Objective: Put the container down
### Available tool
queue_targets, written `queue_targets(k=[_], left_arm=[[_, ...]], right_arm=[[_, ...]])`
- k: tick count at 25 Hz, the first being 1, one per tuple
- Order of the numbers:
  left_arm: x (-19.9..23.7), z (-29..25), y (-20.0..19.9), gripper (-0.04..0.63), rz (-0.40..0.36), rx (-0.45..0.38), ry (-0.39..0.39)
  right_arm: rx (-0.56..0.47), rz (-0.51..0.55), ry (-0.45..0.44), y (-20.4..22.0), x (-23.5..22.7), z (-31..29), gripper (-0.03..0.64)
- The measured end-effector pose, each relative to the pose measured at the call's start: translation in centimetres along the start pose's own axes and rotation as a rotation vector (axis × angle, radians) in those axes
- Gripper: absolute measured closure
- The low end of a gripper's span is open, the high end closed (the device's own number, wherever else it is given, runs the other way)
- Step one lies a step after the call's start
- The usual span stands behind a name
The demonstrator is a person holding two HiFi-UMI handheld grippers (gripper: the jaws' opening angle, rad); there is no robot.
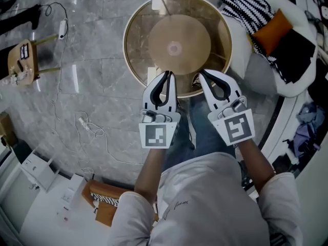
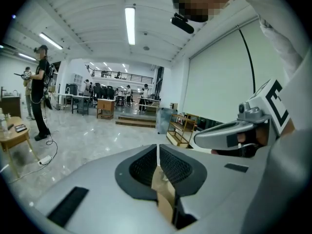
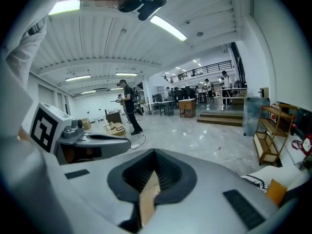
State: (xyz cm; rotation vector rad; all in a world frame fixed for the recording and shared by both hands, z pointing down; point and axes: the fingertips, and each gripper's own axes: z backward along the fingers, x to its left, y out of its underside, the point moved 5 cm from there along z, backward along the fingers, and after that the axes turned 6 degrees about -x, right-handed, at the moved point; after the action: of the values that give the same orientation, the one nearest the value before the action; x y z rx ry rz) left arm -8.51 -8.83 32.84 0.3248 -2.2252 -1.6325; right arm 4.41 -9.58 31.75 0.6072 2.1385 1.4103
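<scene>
Both hands reach forward from the torso, side by side, aiming the left gripper [image 1: 167,74] and right gripper [image 1: 201,72] slightly down, their tips leaning toward each other over the near rim of the round table [image 1: 127,45]. Each gripper view shows its pads pressed together, empty. Only the head view shows the table and a brown disc [image 1: 179,47] at its middle; whether that is the container I cannot tell. Only the gripper views show the far hall, where a person [image 2: 40,89] stands
</scene>
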Motion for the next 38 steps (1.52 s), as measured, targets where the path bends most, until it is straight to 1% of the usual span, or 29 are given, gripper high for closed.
queue_targets(k=[4,9,13,22,29,32,34,38], left_arm=[[-0.5,1.6,-2.2,0.566,0.036,-0.021,-0.008],[-1.3,3.8,-3.8,0.577,0.011,-0.040,-0.005],[-1.9,5.6,-5.7,0.577,0.031,-0.042,-0.004],[-3.5,9.1,-8.1,0.577,0.017,-0.021,0.039],[-3.3,12.0,-10.8,0.577,0.042,-0.009,0.054],[-3.1,13.2,-12.1,0.577,0.042,-0.008,0.084],[-2.8,14.0,-13.1,0.577,0.048,-0.021,0.103],[-2.1,15.9,-15.4,0.577,0.041,-0.061,0.108]], right_arm=[[-0.020,-0.001,0.003,-1.3,0.7,1.3,0.603],[-0.029,-0.020,-0.001,-3.0,1.8,2.8,0.604],[-0.037,-0.007,-0.024,-4.5,3.4,3.9,0.604],[-0.064,0.012,-0.022,-7.4,5.9,6.7,0.604],[-0.075,0.040,0.002,-10.5,8.4,8.9,0.604],[-0.079,0.049,0.014,-11.5,9.3,10.0,0.604],[-0.079,0.048,0.019,-12.1,9.8,10.7,0.604],[-0.097,0.057,0.034,-13.5,10.6,12.1,0.604]])
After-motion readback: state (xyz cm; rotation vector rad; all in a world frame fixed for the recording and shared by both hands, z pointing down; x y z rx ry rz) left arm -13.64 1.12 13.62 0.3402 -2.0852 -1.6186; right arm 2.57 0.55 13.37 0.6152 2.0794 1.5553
